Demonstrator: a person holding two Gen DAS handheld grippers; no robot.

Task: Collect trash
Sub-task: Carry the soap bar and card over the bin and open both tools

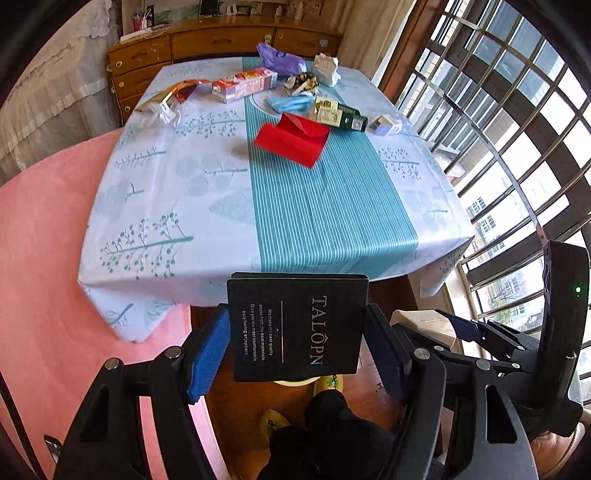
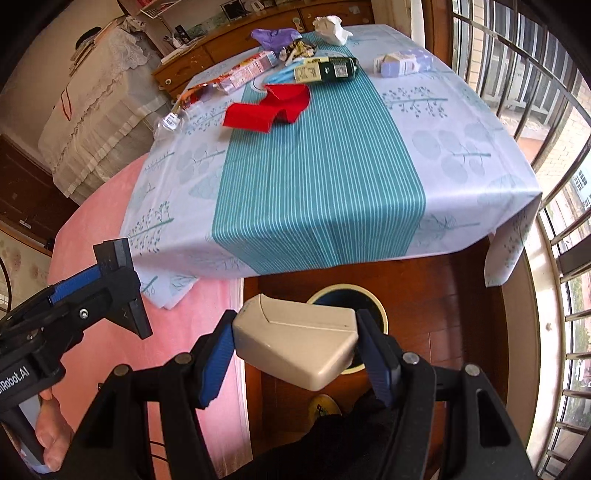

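black box past table edge; floor open

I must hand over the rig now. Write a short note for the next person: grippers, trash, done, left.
Left gripper: shut on the black card, off the table's near edge.
Right gripper: shut on the beige plastic piece, above the bin on the floor.
Done: two items lifted; neither dropped yet.
Left: release both into the bin, then clear the table: red envelope, green box, pink carton, purple bag, crumpled paper, other wrappers.
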